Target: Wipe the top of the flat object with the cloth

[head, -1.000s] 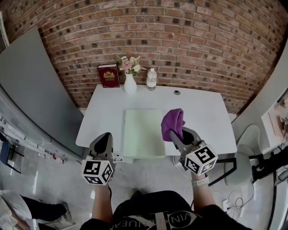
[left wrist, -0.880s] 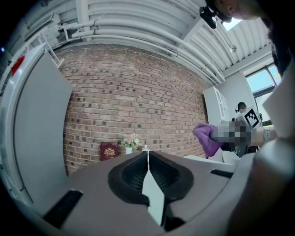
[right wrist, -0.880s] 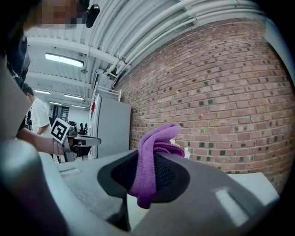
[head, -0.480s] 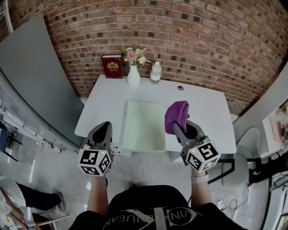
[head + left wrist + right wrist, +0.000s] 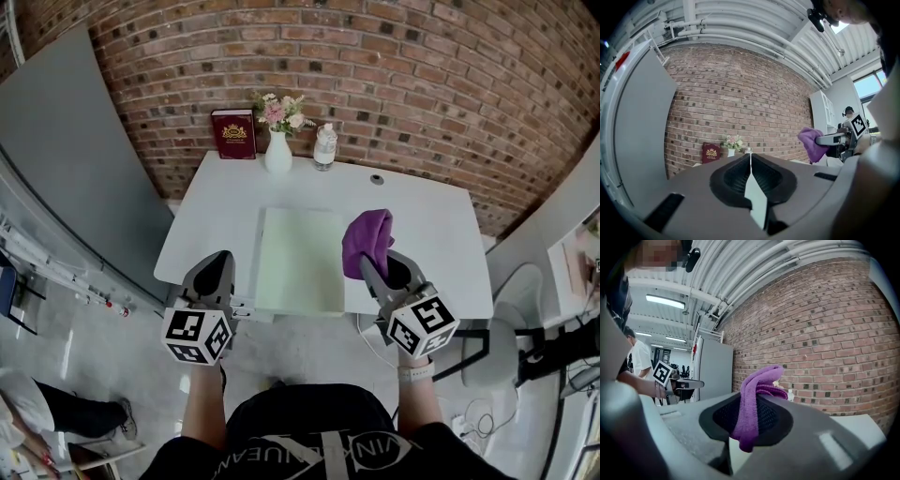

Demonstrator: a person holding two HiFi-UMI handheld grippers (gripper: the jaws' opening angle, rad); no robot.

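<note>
Cloth [image 5: 367,239] clamped in right tongs [image 5: 371,269] beside green board [image 5: 300,260], left tongs [image 5: 221,257] together, empty, at table [image 5: 427,234] edge.

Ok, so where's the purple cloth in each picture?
Head view: the purple cloth is right of the middle, above the white table, in the right gripper.
Left gripper view: far right, a bit below halfway down.
Right gripper view: in the middle, pinched between the jaws.
Shared landmark: the brick wall is behind it in all three.
</note>
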